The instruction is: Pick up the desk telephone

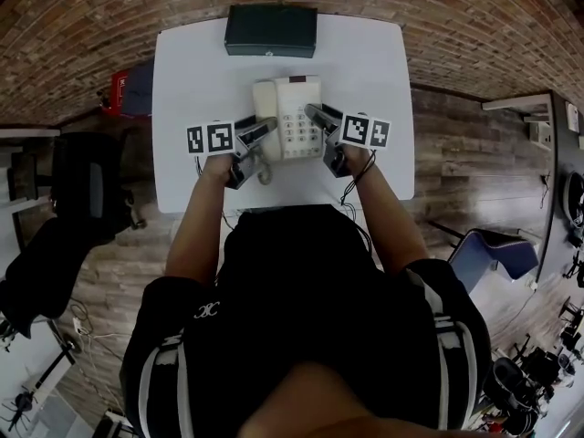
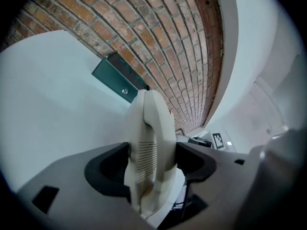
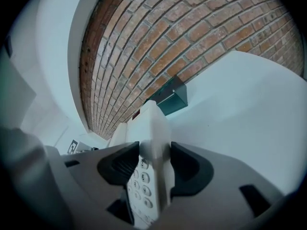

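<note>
You are clamping the desk telephone [image 1: 288, 117], at the middle of the white table [image 1: 365, 62], from both sides — left gripper [image 1: 265, 130] pinching its handset [image 2: 148, 143], right gripper [image 1: 318, 115] its keypad [image 3: 141, 186] edge — so the grasp is looking done (a clear lift is remaining).

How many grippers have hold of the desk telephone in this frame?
2. The left gripper is clamped on the left side of the desk telephone. The right gripper is clamped on its right edge. Both show fully, so no grip is hidden.
</note>
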The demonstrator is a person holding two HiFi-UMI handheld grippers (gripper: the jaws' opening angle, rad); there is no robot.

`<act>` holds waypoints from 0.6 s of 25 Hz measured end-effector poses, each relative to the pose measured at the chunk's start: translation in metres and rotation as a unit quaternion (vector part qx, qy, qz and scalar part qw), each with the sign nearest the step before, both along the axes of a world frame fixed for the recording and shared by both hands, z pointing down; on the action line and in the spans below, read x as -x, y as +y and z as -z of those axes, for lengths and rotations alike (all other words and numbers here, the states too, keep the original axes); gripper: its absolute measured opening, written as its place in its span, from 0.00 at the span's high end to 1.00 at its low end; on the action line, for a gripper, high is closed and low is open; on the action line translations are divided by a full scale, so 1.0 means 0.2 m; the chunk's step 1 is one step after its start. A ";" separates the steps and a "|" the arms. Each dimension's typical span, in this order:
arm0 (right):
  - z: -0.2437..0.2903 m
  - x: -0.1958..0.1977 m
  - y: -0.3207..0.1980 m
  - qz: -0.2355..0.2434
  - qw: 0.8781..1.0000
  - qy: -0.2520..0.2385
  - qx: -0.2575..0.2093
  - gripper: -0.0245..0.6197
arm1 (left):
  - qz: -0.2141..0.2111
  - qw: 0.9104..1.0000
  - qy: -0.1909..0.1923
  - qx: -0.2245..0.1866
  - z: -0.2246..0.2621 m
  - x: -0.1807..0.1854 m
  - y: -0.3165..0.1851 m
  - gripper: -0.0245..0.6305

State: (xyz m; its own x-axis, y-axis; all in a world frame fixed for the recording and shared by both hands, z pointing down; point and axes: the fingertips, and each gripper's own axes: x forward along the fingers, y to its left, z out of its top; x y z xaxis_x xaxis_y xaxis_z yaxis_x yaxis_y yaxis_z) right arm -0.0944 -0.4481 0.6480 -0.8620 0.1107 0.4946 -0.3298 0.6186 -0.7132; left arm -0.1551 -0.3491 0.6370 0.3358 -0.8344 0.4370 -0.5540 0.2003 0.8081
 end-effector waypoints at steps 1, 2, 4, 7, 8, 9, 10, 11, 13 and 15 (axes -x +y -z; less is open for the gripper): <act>0.03 0.00 0.01 0.002 1.000 -0.006 -0.002 0.66 | 0.000 1.000 -0.005 -0.002 0.03 0.00 0.01 0.49; 0.06 0.01 0.01 0.003 1.000 -0.011 -0.004 0.66 | 0.001 1.000 -0.009 -0.004 0.06 0.01 0.02 0.49; 0.12 0.02 0.03 0.002 1.000 -0.020 -0.008 0.67 | 0.002 1.000 -0.018 -0.011 0.12 0.02 0.03 0.50; 0.23 0.04 0.05 -0.003 0.999 -0.032 -0.020 0.66 | 0.001 0.999 -0.037 -0.025 0.22 0.04 0.05 0.50; 0.26 0.04 0.06 -0.005 0.999 -0.037 -0.025 0.66 | 0.000 0.999 -0.045 -0.030 0.26 0.04 0.06 0.50; 0.30 0.05 0.07 -0.009 0.999 -0.043 -0.030 0.66 | -0.001 0.998 -0.052 -0.035 0.30 0.05 0.07 0.50; 0.35 0.05 0.08 -0.011 0.998 -0.050 -0.035 0.66 | -0.002 0.997 -0.060 -0.040 0.35 0.05 0.07 0.50; 0.39 0.06 0.09 -0.014 0.997 -0.056 -0.041 0.66 | -0.002 0.997 -0.069 -0.046 0.39 0.06 0.08 0.50; 0.49 0.08 0.11 -0.018 0.996 -0.070 -0.051 0.66 | -0.002 0.995 -0.086 -0.059 0.49 0.08 0.10 0.50; 0.59 0.10 0.12 -0.022 0.994 -0.083 -0.061 0.66 | 0.000 0.992 -0.102 -0.073 0.59 0.10 0.11 0.50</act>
State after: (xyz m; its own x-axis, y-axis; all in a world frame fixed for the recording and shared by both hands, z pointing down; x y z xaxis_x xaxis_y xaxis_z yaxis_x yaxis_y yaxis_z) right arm -0.1134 -0.4232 0.5308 -0.9357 0.0194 0.3522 -0.2420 0.6910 -0.6811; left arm -0.1753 -0.3266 0.5190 0.2531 -0.8937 0.3705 -0.7096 0.0889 0.6990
